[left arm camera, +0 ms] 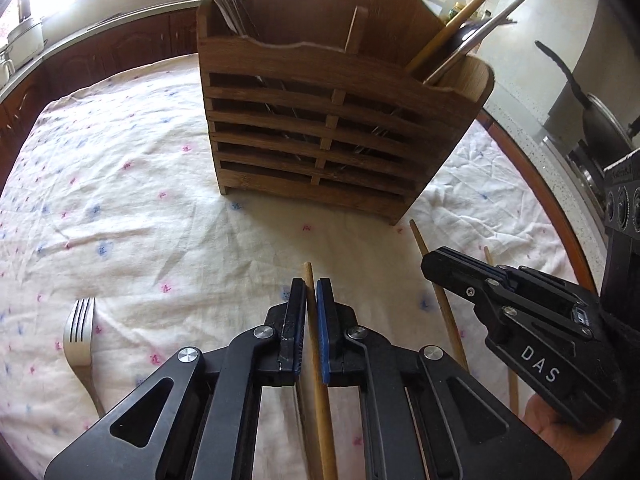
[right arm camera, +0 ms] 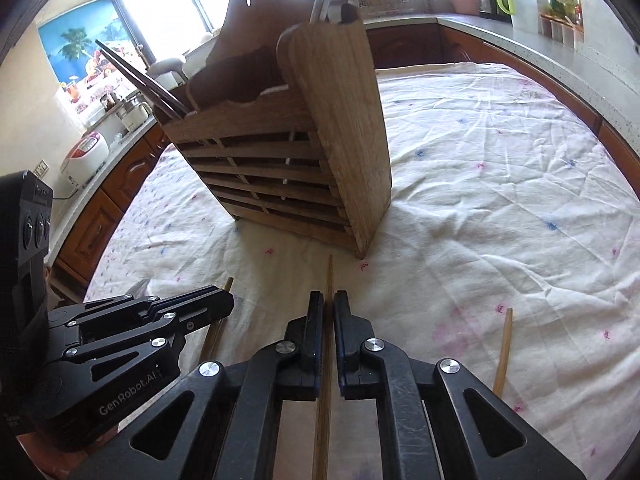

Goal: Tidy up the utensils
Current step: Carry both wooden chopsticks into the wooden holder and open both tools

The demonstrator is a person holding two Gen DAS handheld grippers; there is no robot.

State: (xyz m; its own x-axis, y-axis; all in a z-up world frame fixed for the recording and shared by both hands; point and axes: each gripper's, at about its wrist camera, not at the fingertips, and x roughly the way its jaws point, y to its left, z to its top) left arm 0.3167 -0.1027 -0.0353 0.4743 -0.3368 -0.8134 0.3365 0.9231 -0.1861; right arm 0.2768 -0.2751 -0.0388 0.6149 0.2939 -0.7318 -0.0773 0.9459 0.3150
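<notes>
A slatted wooden utensil holder (left arm camera: 320, 120) (right arm camera: 312, 160) stands on the white cloth, with metal cutlery (left arm camera: 228, 0) and chopsticks (left arm camera: 452, 24) sticking out of its compartments. My left gripper (left arm camera: 311, 286) is shut on a wooden chopstick (left arm camera: 308, 270) lying on the cloth in front of the holder. Just to its right, my right gripper (right arm camera: 329, 296) is shut on a second chopstick (right arm camera: 330, 272). Each gripper shows in the other's view, the right gripper (left arm camera: 430, 262) and the left gripper (right arm camera: 228, 300). A metal fork (left arm camera: 80, 332) lies at the near left.
A third loose chopstick (right arm camera: 505, 348) (left arm camera: 487, 254) lies on the cloth to the right of the right gripper. The flowered tablecloth (left arm camera: 140, 200) covers a round table. Kitchen counters (right arm camera: 520, 36) with pots and a kettle ring the table.
</notes>
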